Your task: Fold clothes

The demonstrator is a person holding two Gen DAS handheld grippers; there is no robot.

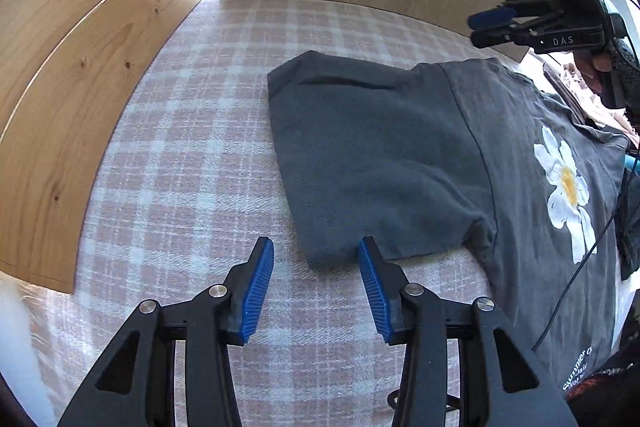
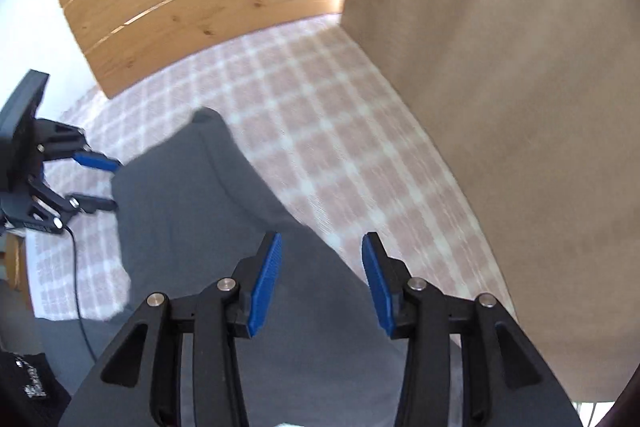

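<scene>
Both tongs, left (image 1: pixel 316 255) and right (image 2: pixel 322 251), gape released over my dark grey cotton T-shirt (image 1: pixel 380 163), lying flat on the pink-checked cloth-covered bench (image 1: pixel 192 155), its sleeve edge within the left's reach.

A T-shirt (image 1: pixel 400 155) lies on a checked cloth (image 1: pixel 192 155), its sleeve just ahead of the left gripper (image 1: pixel 316 251); wooden boards (image 1: pixel 80 59) stand behind.

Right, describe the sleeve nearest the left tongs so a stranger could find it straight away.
Start at the pink and white checked cloth that runs up to the wooden boards. On it lies a dark grey T-shirt with a white flower print. The sleeve is the plain, unprinted flap sticking out from the body, its hem corner just ahead of the open left tongs.
</scene>
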